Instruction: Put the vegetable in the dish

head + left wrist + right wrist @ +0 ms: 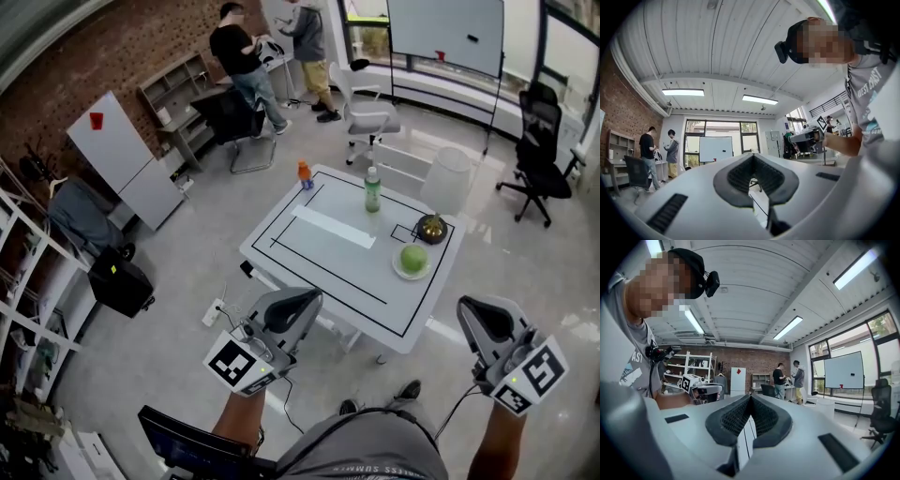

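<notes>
Vegetable [413, 257] lies in the dish [397, 267], so the job looks done; left tool [302, 300] and right tool [475, 315] hang clear of the bench [328, 258], both pressed together, empty.

your vegetable [413, 257] is a round, pale green ball, sitting upright in the middle of the dish [405, 275]. the dish is a small, shallow white plate. you'll find the pair on the white counter [328, 253], close to its right-hand edge and just inside the black outline there.
</notes>
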The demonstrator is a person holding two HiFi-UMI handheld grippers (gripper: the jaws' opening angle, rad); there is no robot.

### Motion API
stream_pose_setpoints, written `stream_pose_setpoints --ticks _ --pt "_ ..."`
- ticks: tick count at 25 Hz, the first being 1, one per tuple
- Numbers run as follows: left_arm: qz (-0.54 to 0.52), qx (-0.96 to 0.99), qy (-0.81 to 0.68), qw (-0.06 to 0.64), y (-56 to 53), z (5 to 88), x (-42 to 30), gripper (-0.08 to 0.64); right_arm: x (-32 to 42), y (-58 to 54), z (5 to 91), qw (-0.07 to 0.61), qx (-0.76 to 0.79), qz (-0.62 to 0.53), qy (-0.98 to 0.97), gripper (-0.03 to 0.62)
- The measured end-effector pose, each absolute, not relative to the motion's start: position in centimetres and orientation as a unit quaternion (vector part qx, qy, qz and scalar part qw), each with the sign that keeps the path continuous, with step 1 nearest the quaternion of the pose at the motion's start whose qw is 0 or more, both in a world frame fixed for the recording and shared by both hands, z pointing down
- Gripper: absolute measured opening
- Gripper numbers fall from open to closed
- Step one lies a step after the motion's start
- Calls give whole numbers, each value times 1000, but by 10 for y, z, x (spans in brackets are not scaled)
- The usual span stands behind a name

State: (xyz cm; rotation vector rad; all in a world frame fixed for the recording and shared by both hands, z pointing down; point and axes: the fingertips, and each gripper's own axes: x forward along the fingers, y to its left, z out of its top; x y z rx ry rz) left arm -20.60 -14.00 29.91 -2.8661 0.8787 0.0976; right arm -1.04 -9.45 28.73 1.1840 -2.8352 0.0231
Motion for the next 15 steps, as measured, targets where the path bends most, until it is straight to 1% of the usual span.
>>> stream_pose_setpoints --ticks 10,15 --pt "20 -954 293 65 -68 306 -181 7 19 -16 282 36 401 9 -915 5" --pt "20 -958 280 53 -28 305 -144 6 42 27 279 44 403 12 -914 6"
